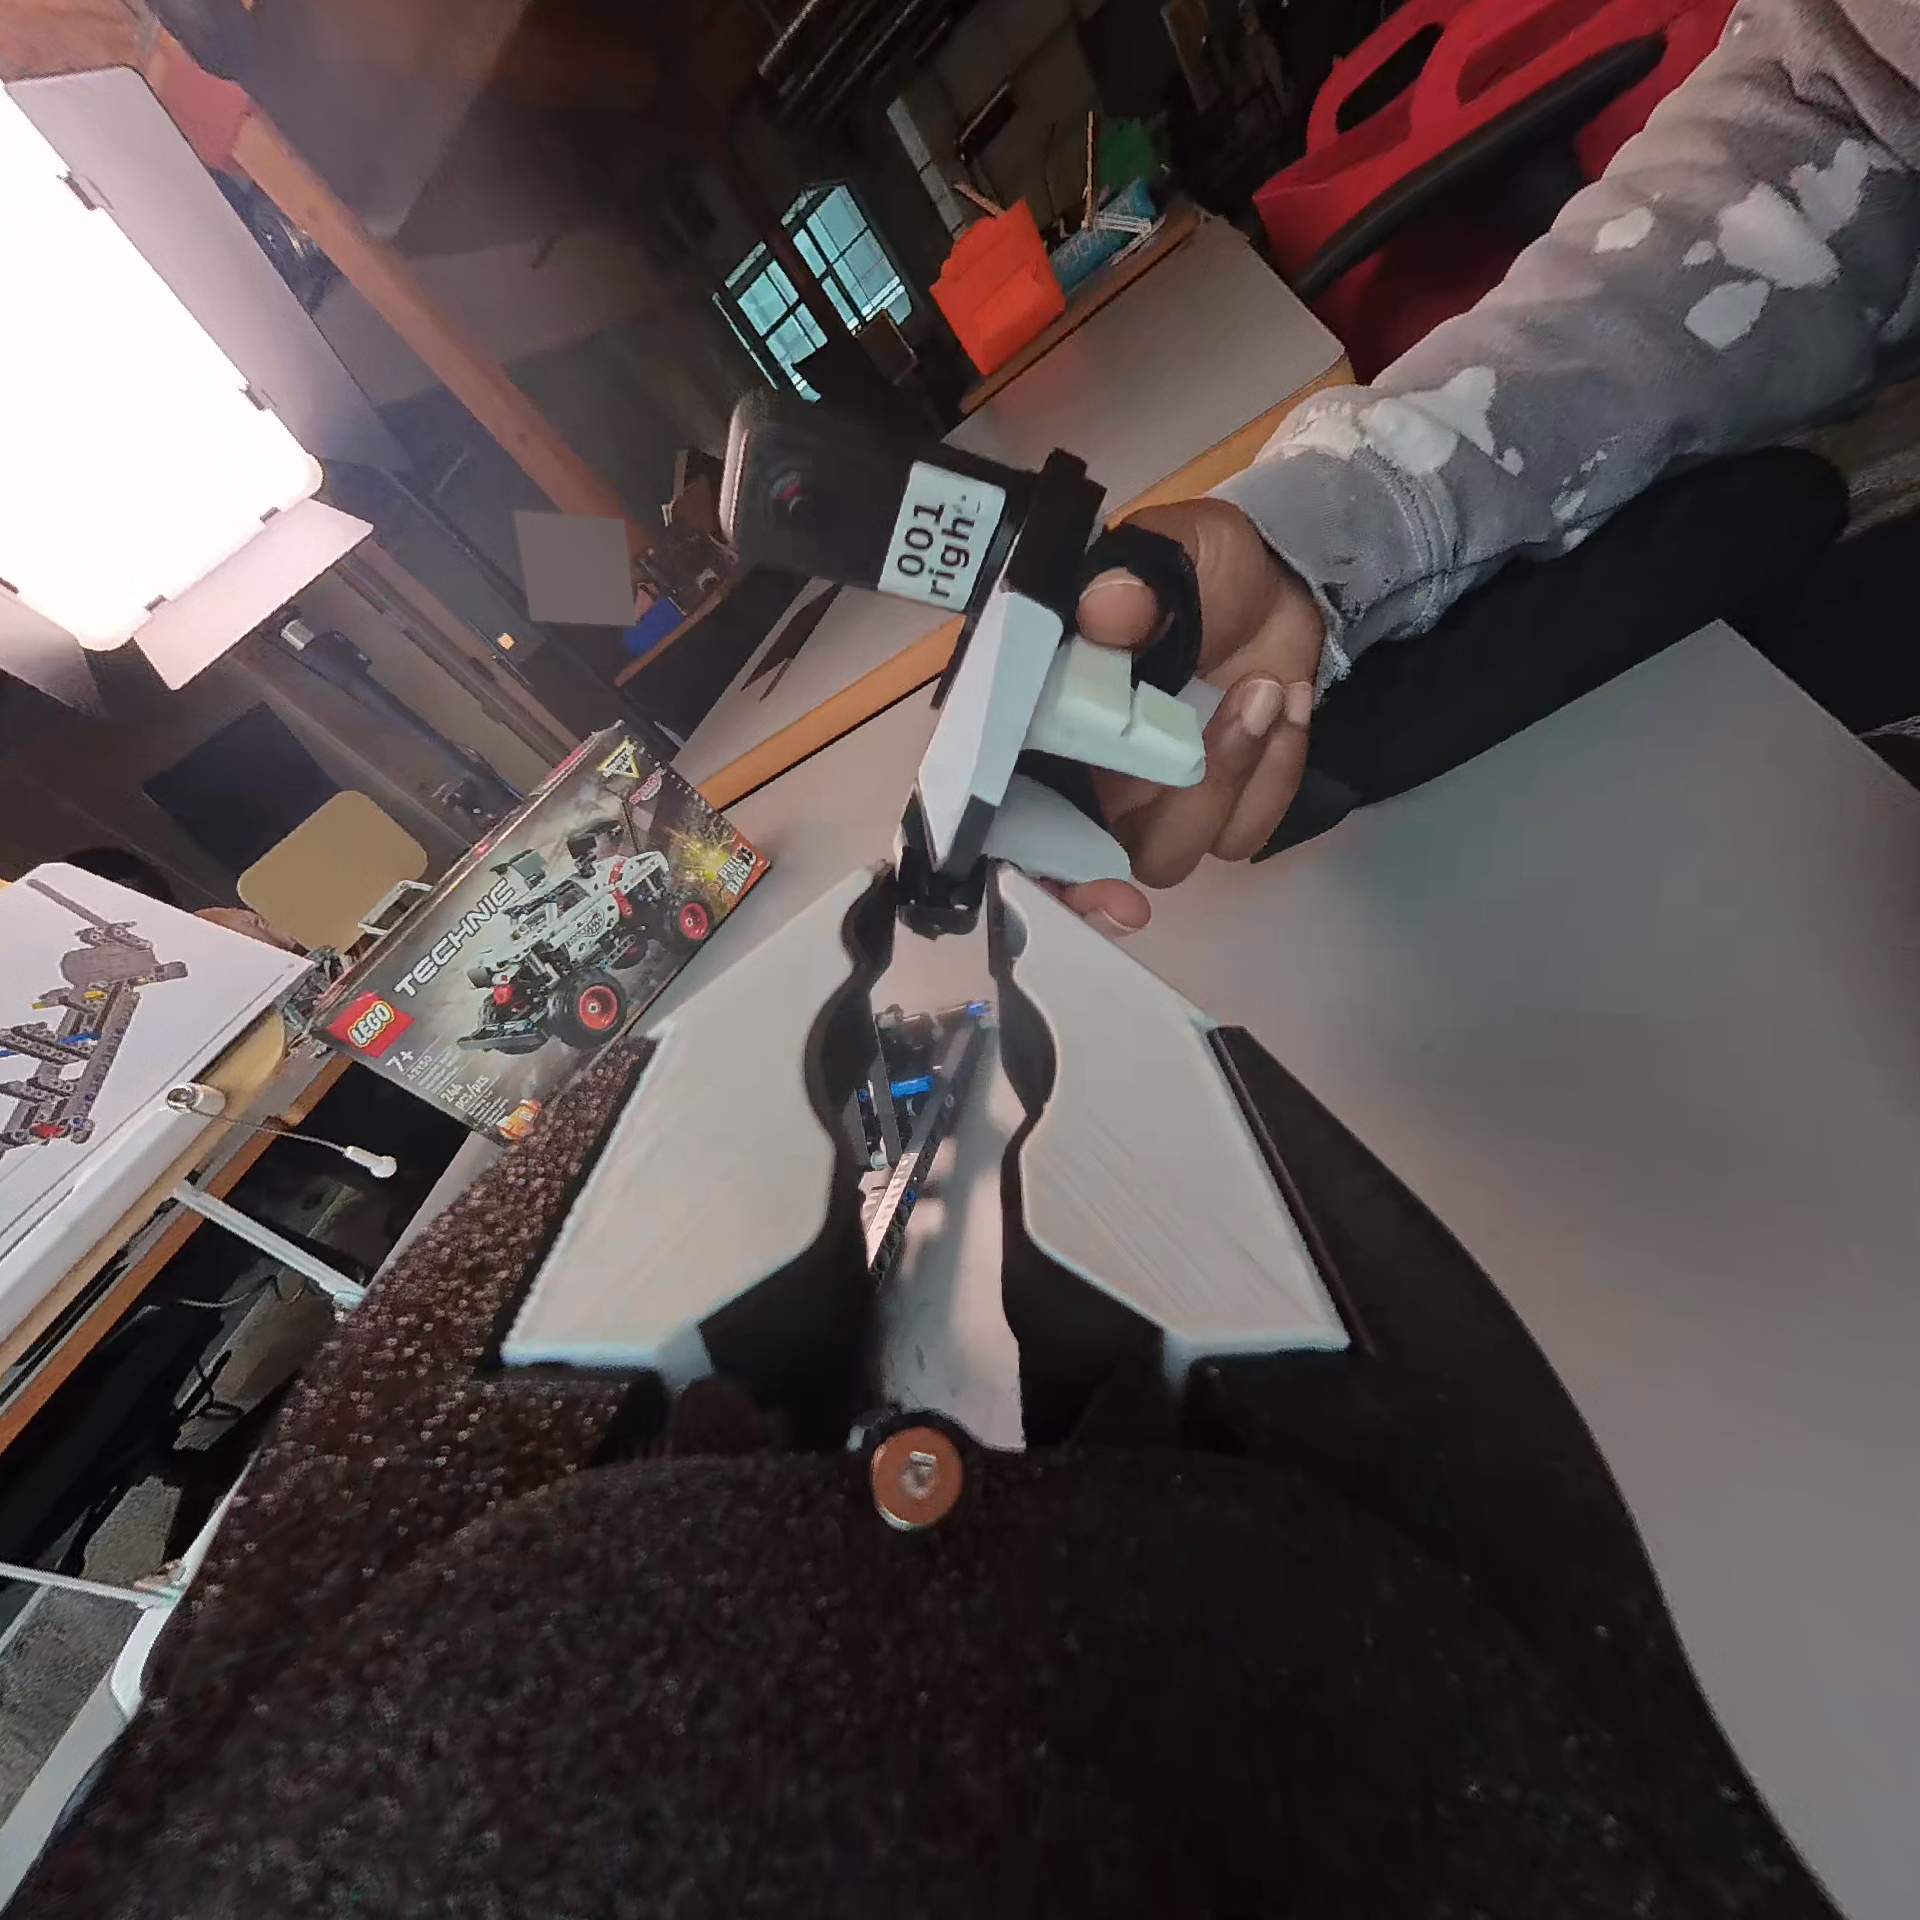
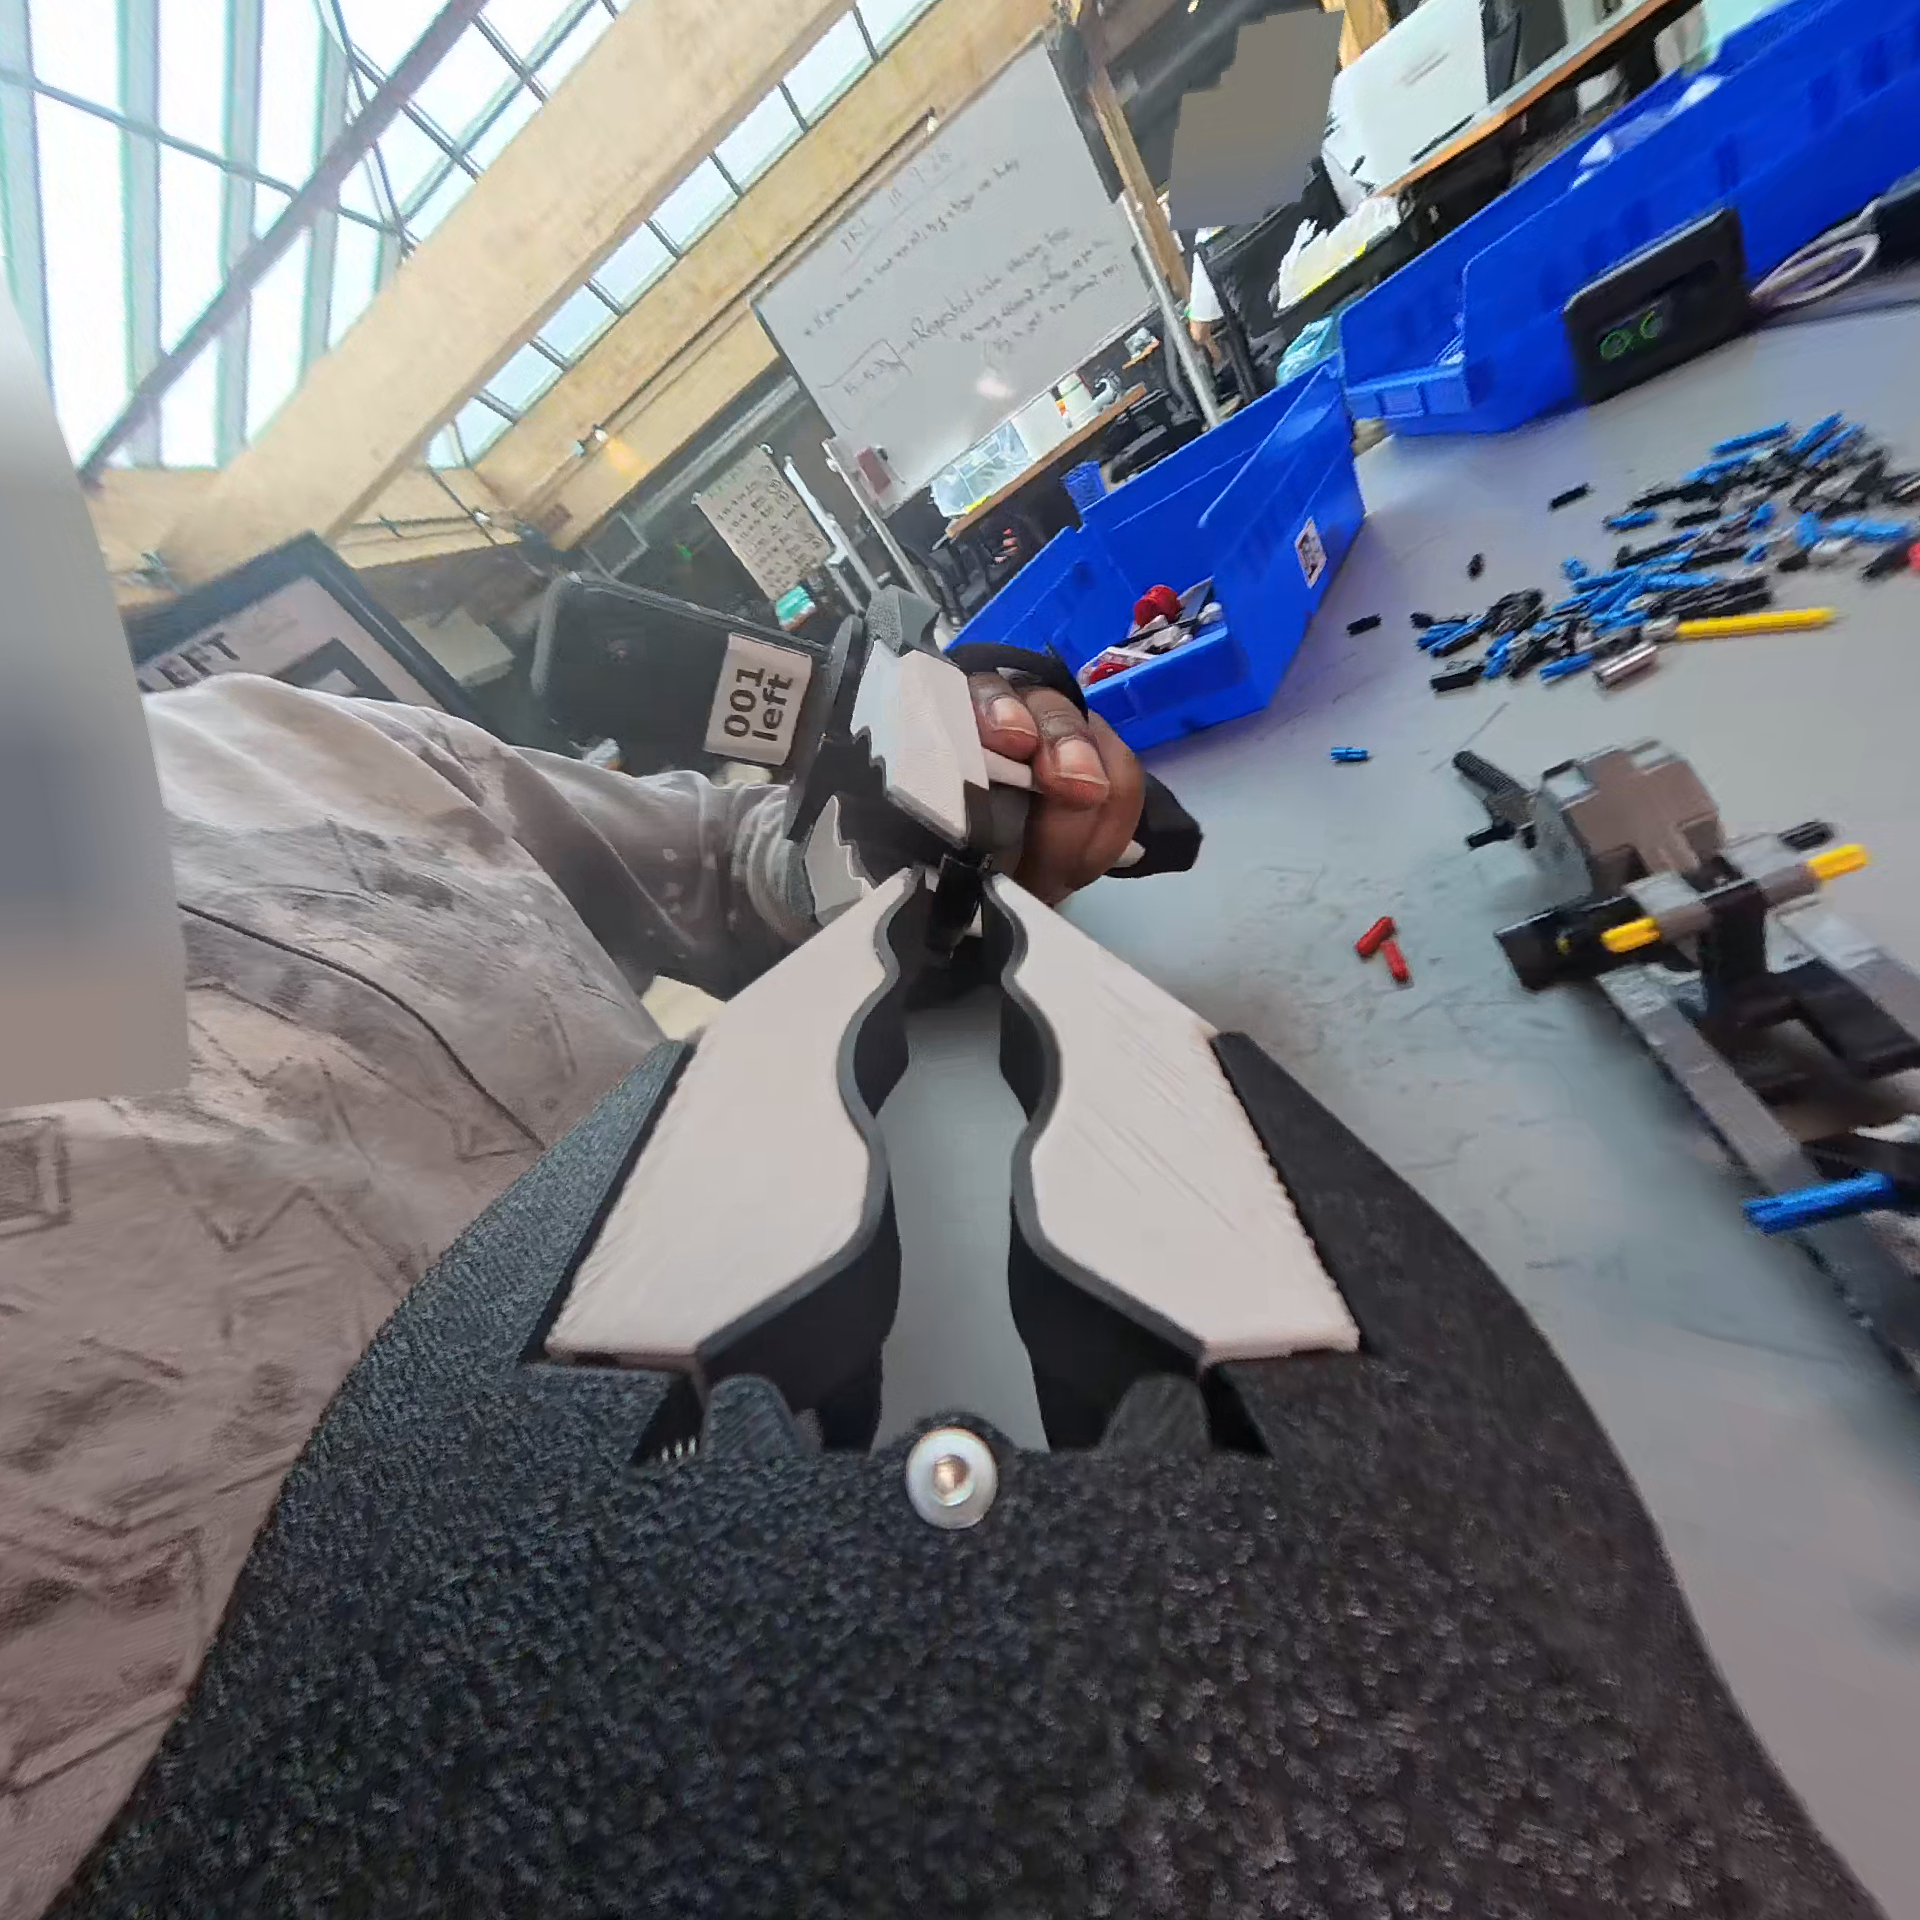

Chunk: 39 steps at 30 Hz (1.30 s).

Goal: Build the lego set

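The grey worktop (image 2: 1351,1299) carries the half-built frame (image 2: 1704,935) on its right side, beside a scatter of loose pins (image 2: 1683,561) and blue bins (image 2: 1226,551). Only the right wrist view shows these; the left wrist view instead shows the set's box (image 1: 540,935) and an open instruction booklet (image 1: 94,1029). Above the worktop, the left tool (image 1: 935,914) and right tool (image 2: 951,904) meet tip to tip, both clenched on one small black piece (image 2: 951,894) (its exact shape is too small to tell). I judge it light, rigid and slick, likely to twist or pop free, so grip its flat sides squarely while the frame is best held by its long beams.
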{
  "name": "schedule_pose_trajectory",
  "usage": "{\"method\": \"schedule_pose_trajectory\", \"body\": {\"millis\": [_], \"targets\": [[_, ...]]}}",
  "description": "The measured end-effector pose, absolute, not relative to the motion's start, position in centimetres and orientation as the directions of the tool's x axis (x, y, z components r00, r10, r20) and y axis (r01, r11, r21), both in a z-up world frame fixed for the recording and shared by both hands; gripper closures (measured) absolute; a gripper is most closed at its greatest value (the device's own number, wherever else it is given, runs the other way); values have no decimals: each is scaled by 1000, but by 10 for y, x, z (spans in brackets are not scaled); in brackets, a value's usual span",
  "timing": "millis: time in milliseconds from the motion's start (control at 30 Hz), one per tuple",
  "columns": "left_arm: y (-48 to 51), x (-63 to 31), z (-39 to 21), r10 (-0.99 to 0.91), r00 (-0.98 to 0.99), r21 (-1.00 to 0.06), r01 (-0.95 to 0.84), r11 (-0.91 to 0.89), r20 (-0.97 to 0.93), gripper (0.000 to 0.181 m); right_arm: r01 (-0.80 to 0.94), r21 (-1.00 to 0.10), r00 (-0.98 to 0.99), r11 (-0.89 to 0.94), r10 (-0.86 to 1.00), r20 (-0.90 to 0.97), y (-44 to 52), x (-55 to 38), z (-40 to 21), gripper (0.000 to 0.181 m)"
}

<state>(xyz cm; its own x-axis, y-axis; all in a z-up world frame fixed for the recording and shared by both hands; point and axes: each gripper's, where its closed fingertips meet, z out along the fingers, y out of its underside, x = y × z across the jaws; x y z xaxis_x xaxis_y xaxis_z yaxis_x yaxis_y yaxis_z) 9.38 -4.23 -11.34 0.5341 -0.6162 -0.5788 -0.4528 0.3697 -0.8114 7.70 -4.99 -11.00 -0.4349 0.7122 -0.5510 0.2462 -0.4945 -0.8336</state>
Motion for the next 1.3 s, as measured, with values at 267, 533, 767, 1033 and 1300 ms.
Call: {"method": "schedule_pose_trajectory", "body": {"millis": [267,533,767,1033,1300], "targets": [[-40,76,-112,-798,570,-977,-191,99,-193,157,-7,-980,-175,198,965,196,-35,78,-103,174],[-45,85,-117,-858,398,-945,84,-316,323,146,-21,-783,-12,621,783,621,-39,75,-104,174],[-47,85,-108,-792,214,-816,238,-526,572,147,-52,-761,-14,646,762,648,-44,77,-102,174],[-48,87,-110,-800,251,-837,209,-505,545,164,-28,-653,-6,757,653,757,-50,74,-111,174],[-47,81,-104,-866,485,-991,22,-128,123,163,-56,-868,-93,493,863,496,-44,79,-104,158]]}}
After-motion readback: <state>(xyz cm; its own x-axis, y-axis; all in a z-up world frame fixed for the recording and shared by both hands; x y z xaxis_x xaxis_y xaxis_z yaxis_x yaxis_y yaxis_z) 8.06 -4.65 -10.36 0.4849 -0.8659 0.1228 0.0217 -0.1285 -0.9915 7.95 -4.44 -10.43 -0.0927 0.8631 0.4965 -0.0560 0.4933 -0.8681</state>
